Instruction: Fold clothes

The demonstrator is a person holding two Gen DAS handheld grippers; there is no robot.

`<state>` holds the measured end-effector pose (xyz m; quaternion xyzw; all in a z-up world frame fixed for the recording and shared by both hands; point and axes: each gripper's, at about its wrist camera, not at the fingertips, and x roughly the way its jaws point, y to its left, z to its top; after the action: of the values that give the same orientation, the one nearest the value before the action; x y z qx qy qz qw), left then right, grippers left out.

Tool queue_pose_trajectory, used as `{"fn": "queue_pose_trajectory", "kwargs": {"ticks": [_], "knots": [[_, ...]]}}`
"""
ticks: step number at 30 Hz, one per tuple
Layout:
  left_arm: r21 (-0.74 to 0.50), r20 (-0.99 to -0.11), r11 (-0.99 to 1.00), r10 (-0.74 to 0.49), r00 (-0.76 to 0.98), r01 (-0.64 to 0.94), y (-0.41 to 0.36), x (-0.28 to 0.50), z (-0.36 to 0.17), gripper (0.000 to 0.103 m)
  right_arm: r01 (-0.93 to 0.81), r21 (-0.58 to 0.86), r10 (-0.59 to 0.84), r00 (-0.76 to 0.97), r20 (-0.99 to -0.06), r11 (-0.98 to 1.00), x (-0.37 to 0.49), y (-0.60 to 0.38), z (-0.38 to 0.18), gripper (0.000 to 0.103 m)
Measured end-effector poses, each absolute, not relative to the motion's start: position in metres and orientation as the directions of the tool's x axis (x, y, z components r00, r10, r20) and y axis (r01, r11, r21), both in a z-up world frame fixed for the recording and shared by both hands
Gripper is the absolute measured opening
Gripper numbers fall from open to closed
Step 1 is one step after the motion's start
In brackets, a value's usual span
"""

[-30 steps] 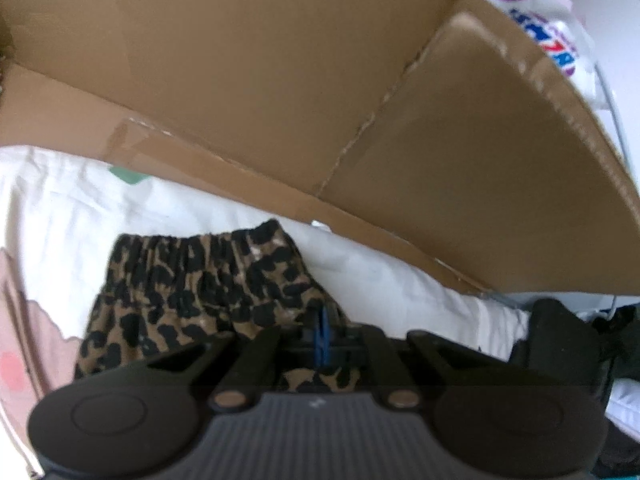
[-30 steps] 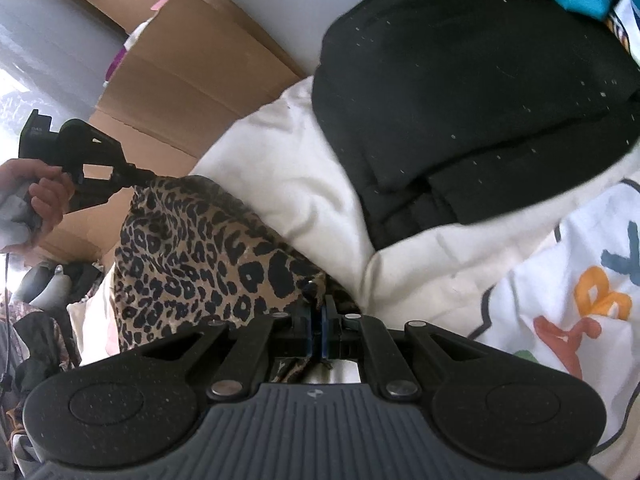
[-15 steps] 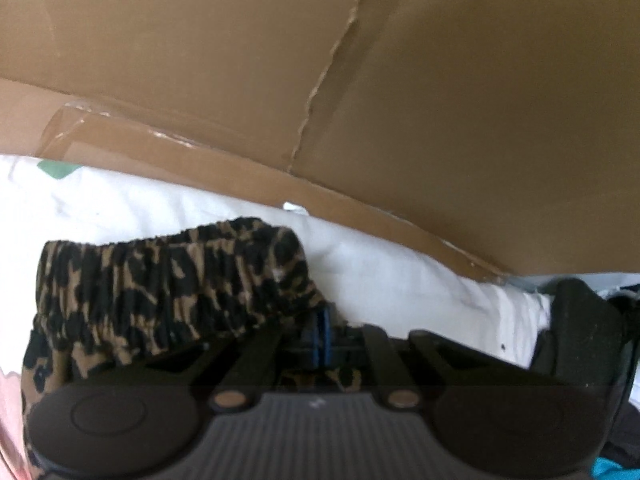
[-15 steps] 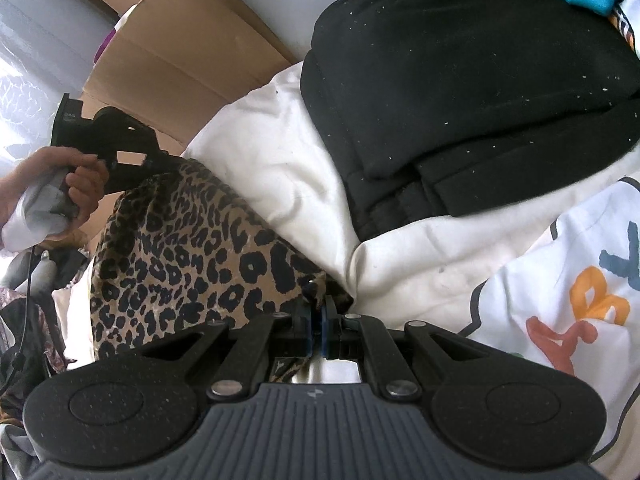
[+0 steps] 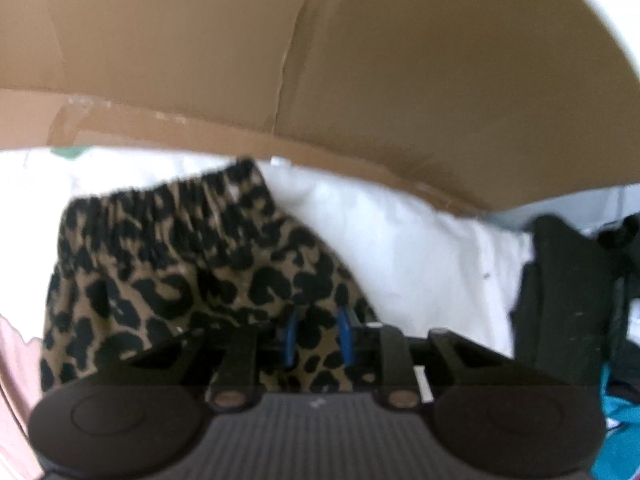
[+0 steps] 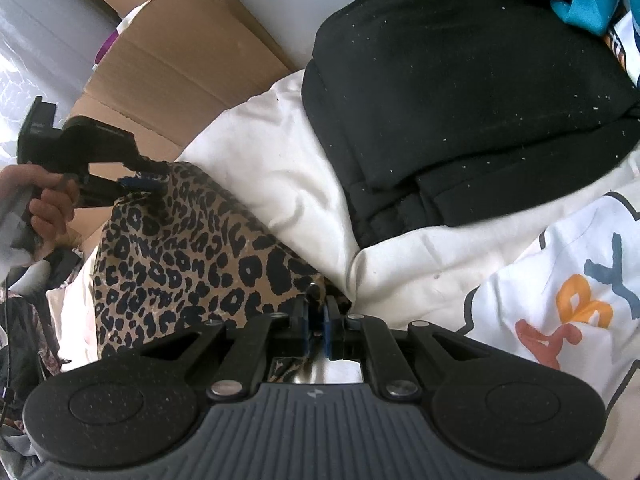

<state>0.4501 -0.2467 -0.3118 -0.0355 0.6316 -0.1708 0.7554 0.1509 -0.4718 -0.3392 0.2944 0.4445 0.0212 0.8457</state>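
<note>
The shorts lie on the white bedding, near the cardboard. The left gripper is parted, fabric loose between its fingers. The right gripper clamps the opposite corner. Step: laying down a fold. Next: release right, withdraw both.

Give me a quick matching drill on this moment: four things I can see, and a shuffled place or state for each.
Things:
1. left tool
2. right tool
3. black garment
4. cardboard box

States:
A. folded, resting on the white bedding
B. pads apart, leopard shorts between them
C. standing behind the white bedding
D. shut on a corner of the leopard shorts

Pairs: 1-B, 2-D, 3-A, 4-C
</note>
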Motion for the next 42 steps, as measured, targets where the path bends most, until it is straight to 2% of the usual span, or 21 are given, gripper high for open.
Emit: {"fn": "queue_pose_trajectory", "kwargs": {"ticks": [4,10,17,23,31,37,42], "knots": [[-0.247,-0.946,0.946,-0.283,0.161,0.212,-0.256,0.456,-0.330,0.018,0.221,0.514,0.298,0.603,-0.740,0.829,0.149,-0.471,-0.340,0.005],[-0.218,-0.946,0.941,-0.269,0.183,0.258,-0.269,0.467,-0.329,0.018,0.239,0.486,0.268,0.596,-0.757,0.841,0.150,-0.477,-0.341,0.005],[-0.244,-0.934,0.933,-0.300,0.194,0.265,-0.268,0.471,-0.325,0.014,0.243,0.476,0.246,0.614,-0.750,0.846,0.142,-0.479,-0.333,0.005],[-0.250,-0.923,0.921,-0.320,0.214,0.298,-0.258,0.470,-0.290,0.017,0.268,0.468,0.199,0.652,-0.731,0.842,0.145,-0.486,-0.319,0.006],[-0.192,-0.924,0.907,-0.295,0.243,0.374,-0.217,0.467,-0.247,0.017,0.196,0.504,0.258,0.674,-0.693,0.841,0.163,-0.466,-0.308,0.006],[-0.082,-0.954,0.880,-0.205,0.218,0.467,-0.192,0.456,-0.268,0.021,0.137,0.497,0.308,0.637,-0.707,0.857,0.171,-0.443,-0.313,0.006],[-0.072,-0.963,0.898,-0.176,0.204,0.435,-0.186,0.466,-0.300,0.021,0.162,0.423,0.266,0.568,-0.779,0.892,0.172,-0.440,-0.332,0.007]]}}
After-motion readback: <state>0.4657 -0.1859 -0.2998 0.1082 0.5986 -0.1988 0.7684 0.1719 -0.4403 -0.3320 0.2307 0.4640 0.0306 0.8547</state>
